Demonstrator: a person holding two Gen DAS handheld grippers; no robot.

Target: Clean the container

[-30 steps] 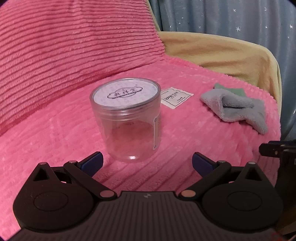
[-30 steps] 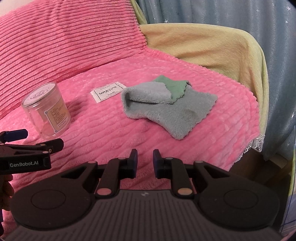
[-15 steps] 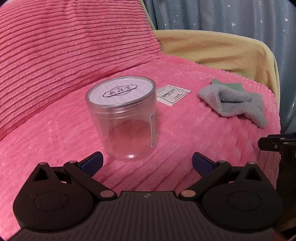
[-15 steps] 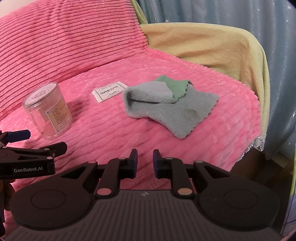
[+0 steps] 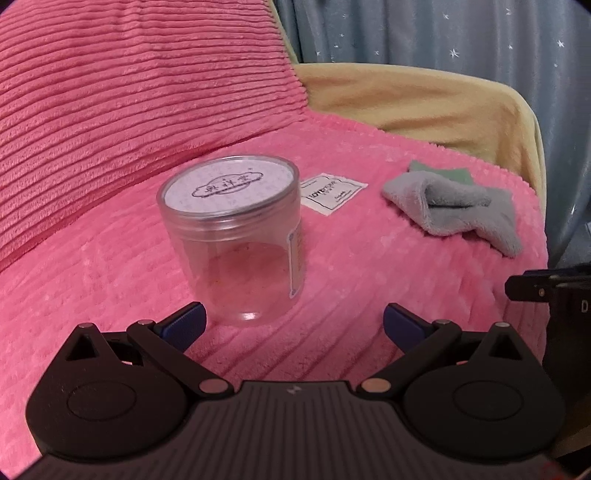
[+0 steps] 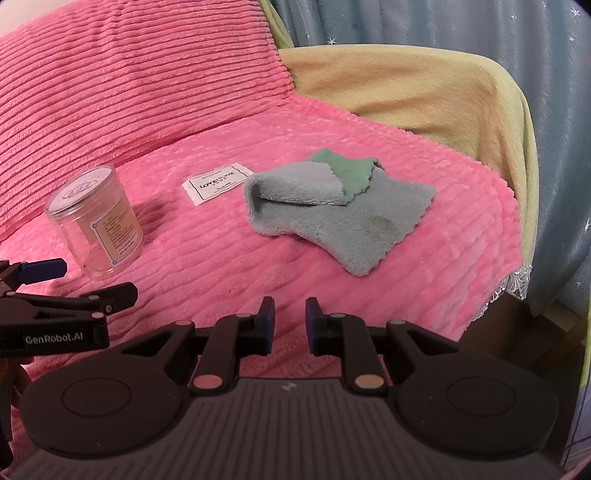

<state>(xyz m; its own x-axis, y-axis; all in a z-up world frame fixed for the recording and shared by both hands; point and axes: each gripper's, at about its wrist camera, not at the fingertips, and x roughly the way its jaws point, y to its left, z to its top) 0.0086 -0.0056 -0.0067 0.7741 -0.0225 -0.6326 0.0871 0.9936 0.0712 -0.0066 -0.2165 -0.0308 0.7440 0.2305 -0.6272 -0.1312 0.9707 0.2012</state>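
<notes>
A clear plastic jar (image 5: 236, 240) with a white labelled lid stands upright on the pink blanket (image 5: 369, 295). It also shows at the left of the right wrist view (image 6: 94, 221). My left gripper (image 5: 291, 325) is wide open just in front of the jar, which is closer to the left finger. A grey cloth (image 6: 332, 210) with a green corner lies folded on the blanket, ahead of my right gripper (image 6: 287, 325). The right gripper's jaws stand a narrow gap apart, holding nothing. The cloth also shows in the left wrist view (image 5: 454, 206).
A white fabric label (image 6: 216, 182) lies between jar and cloth. A pink ribbed cushion (image 6: 129, 74) rises behind. A yellow blanket (image 6: 424, 85) covers the chair's back right edge, with blue curtain (image 6: 480, 26) beyond. The seat edge drops off at right.
My left gripper has moved a little closer to the jar, which now looks larger. The right gripper has barely moved.
</notes>
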